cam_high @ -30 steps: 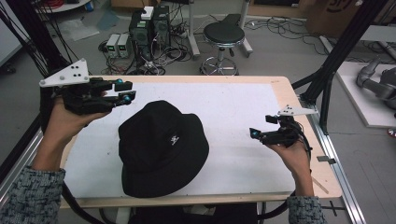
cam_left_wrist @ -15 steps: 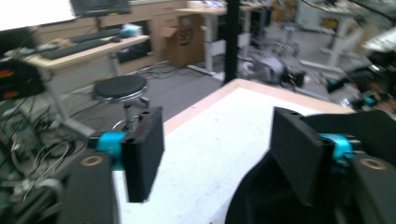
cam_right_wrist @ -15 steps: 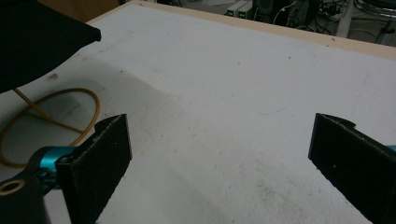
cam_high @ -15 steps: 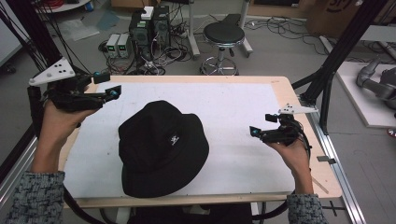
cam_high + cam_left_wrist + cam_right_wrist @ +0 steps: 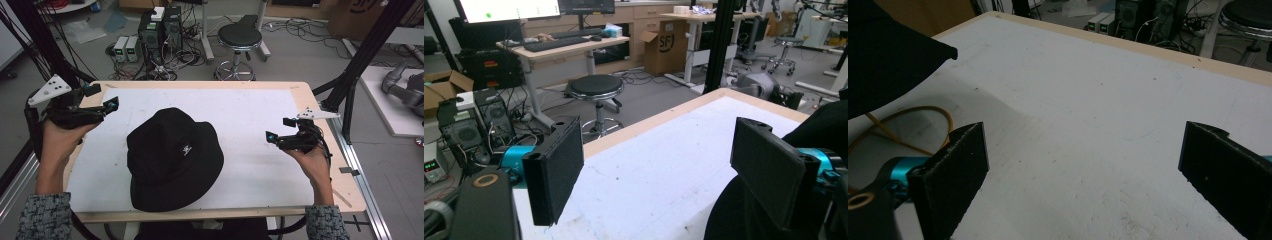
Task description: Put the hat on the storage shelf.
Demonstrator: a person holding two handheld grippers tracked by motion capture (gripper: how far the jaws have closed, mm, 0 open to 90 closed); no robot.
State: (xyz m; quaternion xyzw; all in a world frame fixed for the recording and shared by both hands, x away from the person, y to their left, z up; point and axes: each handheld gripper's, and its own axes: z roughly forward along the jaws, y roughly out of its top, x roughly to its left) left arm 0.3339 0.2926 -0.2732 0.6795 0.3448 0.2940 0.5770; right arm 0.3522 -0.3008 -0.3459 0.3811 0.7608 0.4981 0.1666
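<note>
- Black fabric bucket hat (image 5: 173,159) with small white emblem, lying crown up at the near middle of the white-topped wooden table (image 5: 250,107).
- Left gripper (image 5: 100,97) off the hat's far left, near the table's corner, jaws just opened wide, nothing between.
- Right gripper (image 5: 277,130) well right of the hat, level, jaws spread, empty.

A brown cardboard box (image 5: 667,44) on the floor has "SF" printed on its side. A small grey box (image 5: 431,169) near the computers shows green lit numbers, too small to read. The black hat (image 5: 172,159) has a tiny white mark, maybe a logo.
</note>
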